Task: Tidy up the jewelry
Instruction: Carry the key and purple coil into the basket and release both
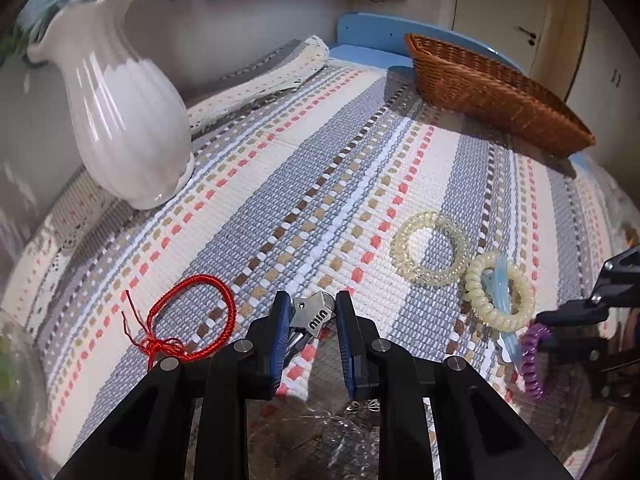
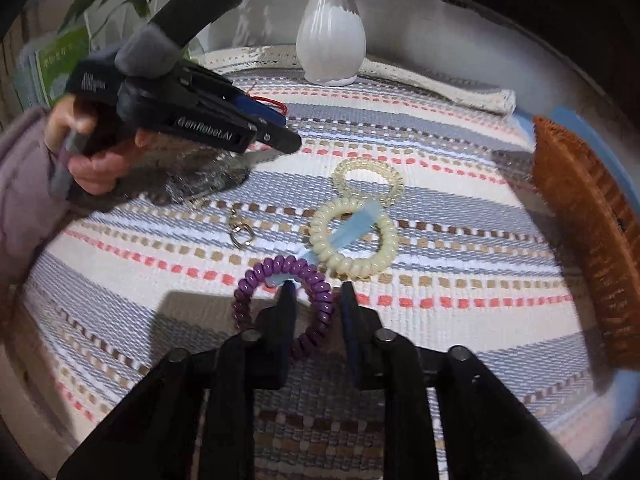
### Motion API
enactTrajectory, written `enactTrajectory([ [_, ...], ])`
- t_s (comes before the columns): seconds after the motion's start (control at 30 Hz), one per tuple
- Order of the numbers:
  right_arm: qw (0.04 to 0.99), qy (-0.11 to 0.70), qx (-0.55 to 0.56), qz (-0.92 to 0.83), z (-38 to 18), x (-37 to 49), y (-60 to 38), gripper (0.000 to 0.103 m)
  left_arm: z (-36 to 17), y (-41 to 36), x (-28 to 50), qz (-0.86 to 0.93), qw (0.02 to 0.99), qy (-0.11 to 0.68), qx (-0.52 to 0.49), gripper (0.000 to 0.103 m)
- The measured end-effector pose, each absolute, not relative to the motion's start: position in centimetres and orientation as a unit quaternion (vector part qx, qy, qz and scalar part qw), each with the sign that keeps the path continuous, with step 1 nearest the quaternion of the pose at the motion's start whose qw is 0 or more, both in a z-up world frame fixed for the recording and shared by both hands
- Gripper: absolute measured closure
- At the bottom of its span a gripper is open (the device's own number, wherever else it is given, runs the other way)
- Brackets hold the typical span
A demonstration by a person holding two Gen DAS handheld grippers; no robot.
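1. Left gripper (image 1: 310,316) grips a silver star charm (image 1: 314,314) between nearly closed jaws.
2. Right gripper (image 2: 316,296) straddles the purple coil band (image 2: 320,292), jaws apart, apparently not yet clamped; closing comes next.
3. The wicker basket (image 1: 500,96), the likely destination, waits on the far mat (image 1: 320,184).

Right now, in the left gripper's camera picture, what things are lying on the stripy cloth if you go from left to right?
White vase → red string bracelet → silver star charm between the left gripper fingers → clear coil hair tie → cream coil hair tie → purple coil hair tie.
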State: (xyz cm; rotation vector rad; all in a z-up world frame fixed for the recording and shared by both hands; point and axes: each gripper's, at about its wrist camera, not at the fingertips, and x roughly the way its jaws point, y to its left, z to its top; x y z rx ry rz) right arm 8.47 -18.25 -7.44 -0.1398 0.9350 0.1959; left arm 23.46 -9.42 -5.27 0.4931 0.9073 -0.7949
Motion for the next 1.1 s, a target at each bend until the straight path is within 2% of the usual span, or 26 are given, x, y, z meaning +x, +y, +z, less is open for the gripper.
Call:
enactTrajectory([
  [0.37, 0.892, 0.442, -0.014, 0.089, -6.1, 6.7, -22.4, 0.091, -2.6, -11.1, 21.1, -0.316, 0.825, 0.398, 0.246, 0.080],
  [0.57, 0.907, 0.415, 0.013, 0.066, -3.4, 5.2, -26.7, 0.091, 0.6, -13.5, 19.4, -0.313, 0.844, 0.385, 0.205, 0.080],
  [0.9, 0.930, 0.365, 0.042, -0.011, 1.6, 4.0, -36.2, 0.091, 5.3, -23.9, 18.8, -0.370, 0.847, 0.353, 0.145, 0.080],
  [1.1, 0.928, 0.352, 0.073, -0.098, 3.4, 5.3, -44.6, 0.091, 5.4, -30.9, 20.3, -0.434, 0.812, 0.381, 0.090, 0.080],
])
